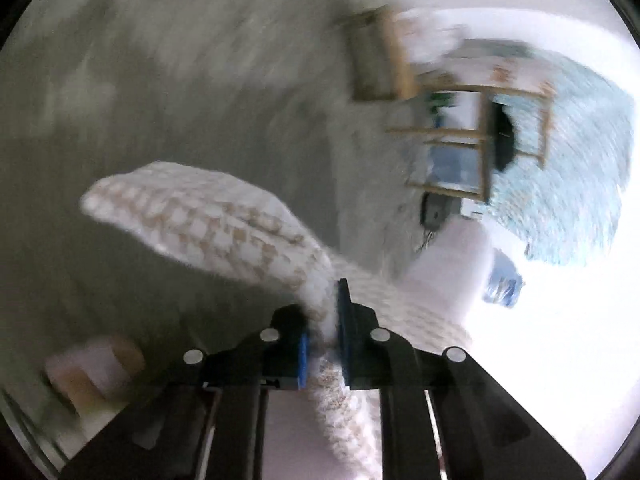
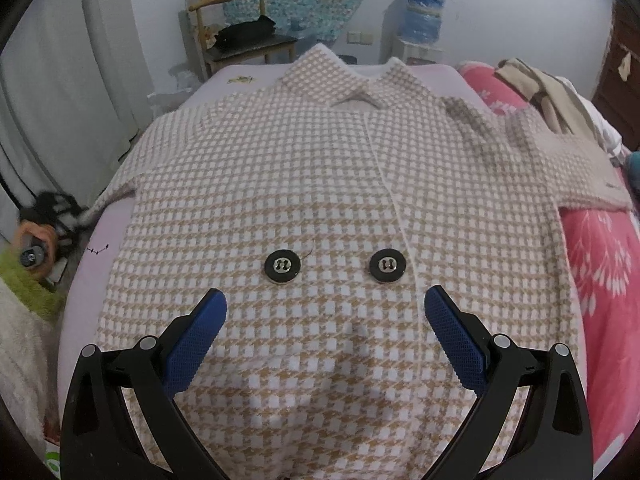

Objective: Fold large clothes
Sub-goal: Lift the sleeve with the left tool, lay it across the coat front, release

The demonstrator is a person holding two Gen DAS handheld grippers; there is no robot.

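A beige and white houndstooth coat (image 2: 312, 184) lies front up on the bed, collar at the far end, with two black buttons (image 2: 282, 266) near me. My right gripper (image 2: 326, 304) is open just above the coat's lower front, one finger on each side of the buttons. My left gripper (image 1: 322, 320) is shut on the coat's sleeve (image 1: 208, 216), which sticks out past the fingers to the left; that view is blurred and tilted. In the right wrist view the left gripper (image 2: 44, 224) shows at the bed's left edge, at the sleeve end.
The bed has a lilac sheet (image 2: 248, 76) and a pink flowered quilt (image 2: 600, 264) on the right. Beige clothes (image 2: 552, 92) lie at the far right. A wooden chair (image 2: 240, 40) and a water dispenser (image 2: 420, 20) stand behind the bed. Curtains (image 2: 80, 80) hang left.
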